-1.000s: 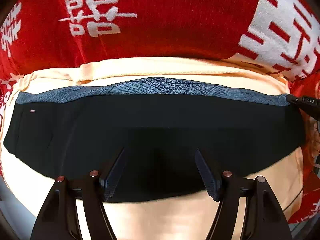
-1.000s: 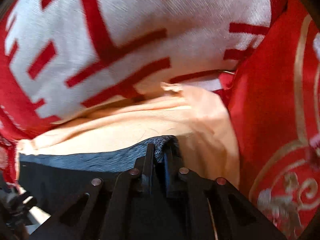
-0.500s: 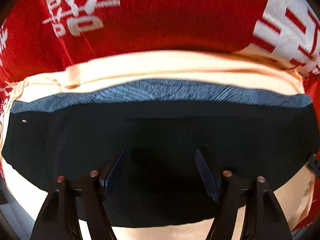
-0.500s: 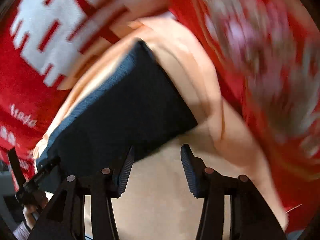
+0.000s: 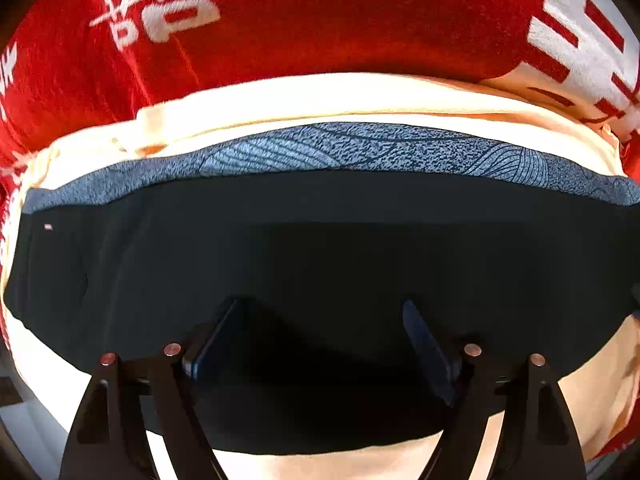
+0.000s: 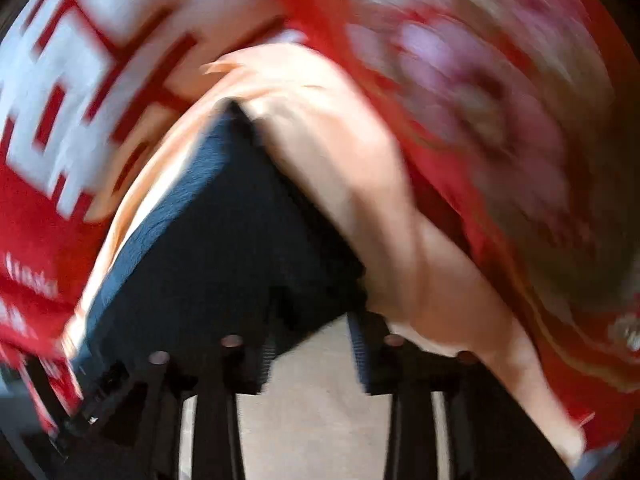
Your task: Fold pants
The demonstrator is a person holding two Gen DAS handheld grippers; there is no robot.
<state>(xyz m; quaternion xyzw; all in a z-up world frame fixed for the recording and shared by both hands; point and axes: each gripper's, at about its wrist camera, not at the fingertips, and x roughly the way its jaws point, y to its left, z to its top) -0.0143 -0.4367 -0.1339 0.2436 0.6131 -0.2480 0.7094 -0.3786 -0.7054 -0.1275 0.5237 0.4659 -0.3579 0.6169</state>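
Black pants (image 5: pixel 320 248) lie folded into a flat band, with a grey-blue patterned waistband (image 5: pixel 360 148) along the far edge. My left gripper (image 5: pixel 320 308) points straight down over the middle of the black cloth. Its jaws are opening and the pads grip nothing. The right wrist view is blurred by motion. There, my right gripper (image 6: pixel 312 340) hovers at the near corner of the pants (image 6: pixel 224 248). Its jaws are closing with that corner just between the tips. The pads stand apart from the cloth.
The pants rest on a peach cloth (image 5: pixel 320 96) that spreads past them on every side. Under it lies a red blanket (image 5: pixel 320 20) with large white characters. The peach cloth (image 6: pixel 340 140) runs to a rumpled point on the right side.
My right gripper let go of the waistband corner, rolled, and slid along to the pants' near corner. My left gripper sank closer to the black cloth and its jaws widened.
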